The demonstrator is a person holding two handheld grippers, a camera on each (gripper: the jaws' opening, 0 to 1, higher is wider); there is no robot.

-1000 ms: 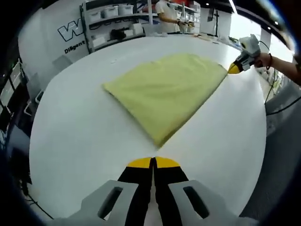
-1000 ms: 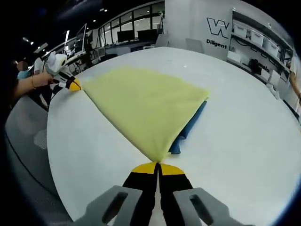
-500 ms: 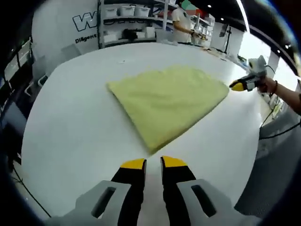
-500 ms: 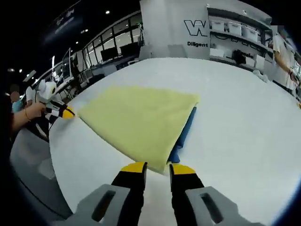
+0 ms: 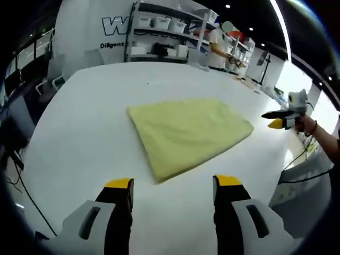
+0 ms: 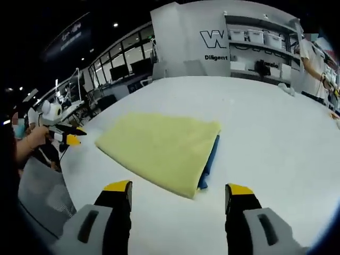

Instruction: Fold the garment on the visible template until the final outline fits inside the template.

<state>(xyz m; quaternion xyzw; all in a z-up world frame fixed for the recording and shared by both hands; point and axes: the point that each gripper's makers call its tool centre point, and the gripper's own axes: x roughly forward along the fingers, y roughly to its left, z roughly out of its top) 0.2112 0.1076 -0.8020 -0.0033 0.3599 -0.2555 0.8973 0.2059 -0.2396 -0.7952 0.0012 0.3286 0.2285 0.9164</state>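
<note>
Left gripper view: left gripper point(image 5: 172, 183) jaws spread wide, holding nothing; folded yellow garment point(image 5: 187, 133) mid-frame on white table point(image 5: 85, 133), bare surface all round.

Right gripper view: right gripper point(image 6: 179, 189) spread, empty; garment centre, blue template point(image 6: 209, 162) edge peeking at its right side.

Garment point(image 6: 162, 151) plain pale yellow; template point(image 6: 209, 159) edge blue; table point(image 6: 265, 138) white; claw tips yellow on black.

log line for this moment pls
stage: fold released | left gripper: open, off cloth | right gripper: open, off cloth | yellow garment: folded flat on white table | blue template: edge showing
</note>
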